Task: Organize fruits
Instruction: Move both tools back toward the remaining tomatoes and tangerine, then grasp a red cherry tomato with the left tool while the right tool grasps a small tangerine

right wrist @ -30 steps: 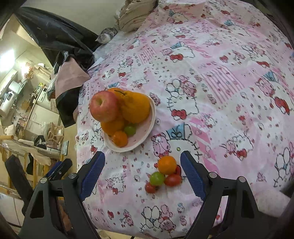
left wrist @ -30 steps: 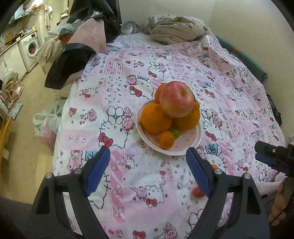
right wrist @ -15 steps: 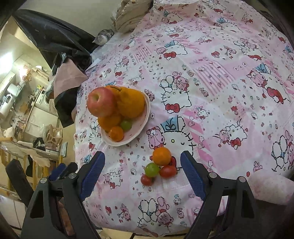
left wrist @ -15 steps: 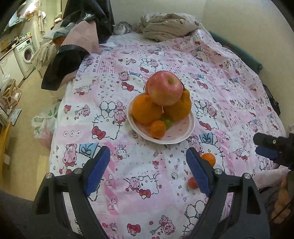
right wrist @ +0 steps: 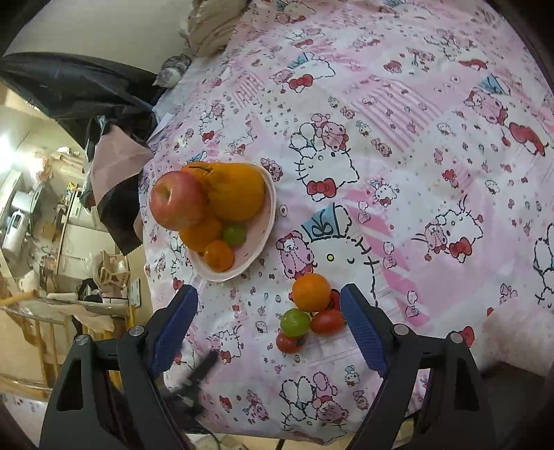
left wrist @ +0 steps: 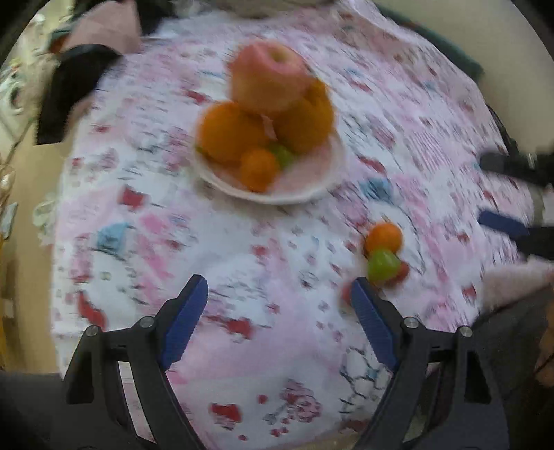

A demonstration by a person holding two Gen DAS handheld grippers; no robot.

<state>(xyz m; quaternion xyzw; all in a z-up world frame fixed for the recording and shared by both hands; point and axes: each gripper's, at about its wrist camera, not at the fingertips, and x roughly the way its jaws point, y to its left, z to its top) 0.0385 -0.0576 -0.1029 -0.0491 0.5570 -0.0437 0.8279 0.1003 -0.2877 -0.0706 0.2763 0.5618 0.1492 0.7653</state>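
A pink plate (right wrist: 266, 221) holds a red apple (right wrist: 176, 200), large oranges (right wrist: 235, 194), a small orange (right wrist: 219, 255) and a green fruit (right wrist: 234, 234). In front of it on the cloth lie a loose small orange (right wrist: 311, 292), a green fruit (right wrist: 295, 322) and red tomatoes (right wrist: 327, 321). My right gripper (right wrist: 268, 329) is open and empty, with this loose cluster between its fingers' far ends. My left gripper (left wrist: 278, 318) is open and empty; the plate (left wrist: 311, 187) is ahead, the loose orange (left wrist: 384, 238) to its right. The left wrist view is blurred.
A pink cartoon-print cloth (right wrist: 398, 145) covers the surface. Dark and pink clothes (right wrist: 110, 138) hang at its far left edge, a beige bundle (right wrist: 214, 24) lies at the back. The other gripper shows at the right edge in the left wrist view (left wrist: 512, 194).
Both grippers have drawn back toward the near edge of the cloth. The left view now shows the loose fruit cluster; the left gripper moves fast, blurring its view.
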